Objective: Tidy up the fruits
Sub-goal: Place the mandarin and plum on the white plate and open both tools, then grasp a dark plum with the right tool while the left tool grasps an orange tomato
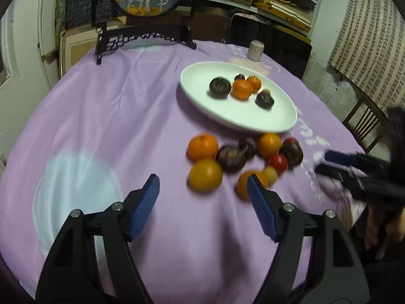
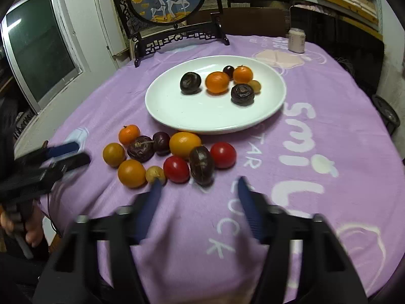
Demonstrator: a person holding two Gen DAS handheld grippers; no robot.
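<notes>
A white oval plate (image 1: 202,76) (image 2: 177,106) sits on the purple cloth and holds several fruits: two oranges (image 2: 217,82), dark round ones (image 2: 190,83) and a small yellow one. In front of it lies a loose cluster with oranges (image 1: 202,147) (image 2: 129,134), a yellow-orange fruit (image 1: 205,174), dark fruits (image 2: 201,162) and red tomatoes (image 2: 223,155). My left gripper (image 1: 203,179) stands open just short of the yellow-orange fruit, without touching it. My right gripper (image 2: 198,179) is open too, its tips just short of a dark fruit and a small yellow one (image 2: 155,173).
A round deer picture on a black stand (image 2: 177,35) stands at the back of the table, with a pale jar (image 2: 296,40) at the back right. A wooden chair (image 1: 364,124) is beside the table's right edge. A hand (image 2: 30,230) holds the left gripper's handle.
</notes>
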